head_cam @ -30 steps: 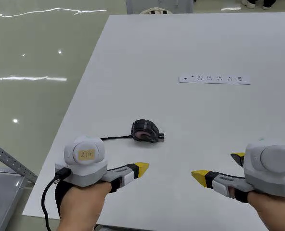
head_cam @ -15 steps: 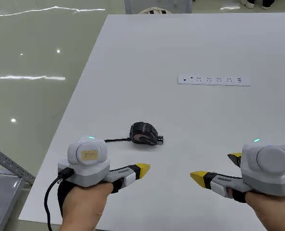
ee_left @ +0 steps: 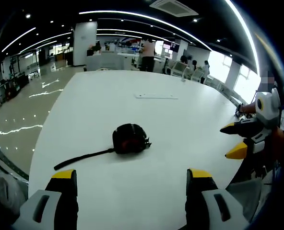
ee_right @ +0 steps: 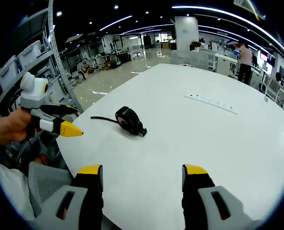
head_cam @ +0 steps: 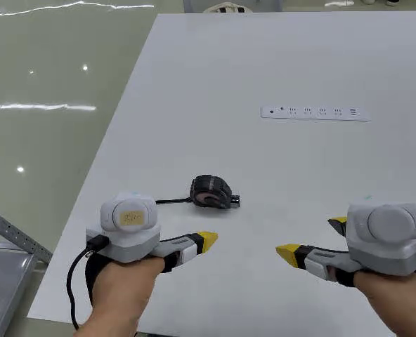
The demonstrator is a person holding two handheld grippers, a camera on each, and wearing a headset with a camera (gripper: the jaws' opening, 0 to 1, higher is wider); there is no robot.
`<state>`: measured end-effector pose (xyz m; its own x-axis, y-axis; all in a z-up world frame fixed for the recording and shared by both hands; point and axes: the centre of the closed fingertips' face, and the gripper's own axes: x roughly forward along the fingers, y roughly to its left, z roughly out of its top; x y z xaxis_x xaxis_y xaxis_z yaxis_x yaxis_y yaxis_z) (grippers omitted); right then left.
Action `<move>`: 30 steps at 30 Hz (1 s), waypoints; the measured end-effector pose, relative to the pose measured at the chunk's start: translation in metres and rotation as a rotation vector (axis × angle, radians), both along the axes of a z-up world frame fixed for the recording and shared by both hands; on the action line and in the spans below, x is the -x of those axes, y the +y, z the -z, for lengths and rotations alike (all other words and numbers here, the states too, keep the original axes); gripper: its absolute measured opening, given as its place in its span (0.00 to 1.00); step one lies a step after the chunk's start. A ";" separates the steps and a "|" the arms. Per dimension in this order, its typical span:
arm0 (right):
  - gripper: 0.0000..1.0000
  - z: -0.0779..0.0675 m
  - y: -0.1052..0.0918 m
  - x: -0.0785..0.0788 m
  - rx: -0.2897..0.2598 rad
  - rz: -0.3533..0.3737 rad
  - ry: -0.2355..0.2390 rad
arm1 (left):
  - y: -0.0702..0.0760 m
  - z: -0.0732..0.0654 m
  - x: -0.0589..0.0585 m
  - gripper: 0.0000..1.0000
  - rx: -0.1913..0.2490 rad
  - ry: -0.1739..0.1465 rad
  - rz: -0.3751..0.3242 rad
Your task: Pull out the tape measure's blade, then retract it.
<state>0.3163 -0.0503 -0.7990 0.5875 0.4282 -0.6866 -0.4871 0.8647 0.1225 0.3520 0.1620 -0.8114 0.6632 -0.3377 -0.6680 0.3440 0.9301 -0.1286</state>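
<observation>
Head view: tape measure (head_cam: 211, 191) lying on the white table (head_cam: 278, 63), near its left edge.
Left gripper (ee_left: 131, 175) and right gripper (ee_right: 142, 169) hover short of it, each with jaws apart; a black strap (head_cam: 173, 201) trails leftward from it.

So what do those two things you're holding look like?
They look nearly the same. The left gripper and the right gripper each have a rounded, pale grey body, grey-and-black jaws and pointed yellow tips. The left one has a small yellow label on top and a black cable trailing from its back.
</observation>
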 end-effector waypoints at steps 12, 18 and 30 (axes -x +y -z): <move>0.67 0.008 0.003 -0.013 0.014 -0.033 0.008 | -0.002 0.009 -0.011 0.91 -0.006 0.007 0.022; 0.67 0.012 0.007 -0.019 0.016 -0.053 0.014 | -0.004 0.016 -0.016 0.90 -0.015 0.012 0.040; 0.66 0.021 0.015 -0.027 0.027 -0.089 0.025 | -0.004 0.024 -0.031 0.88 -0.025 0.009 0.063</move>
<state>0.3429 -0.0352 -0.8202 0.5310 0.4591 -0.7122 -0.5590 0.8215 0.1128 0.3832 0.1580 -0.8350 0.6353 -0.3617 -0.6823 0.4010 0.9096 -0.1088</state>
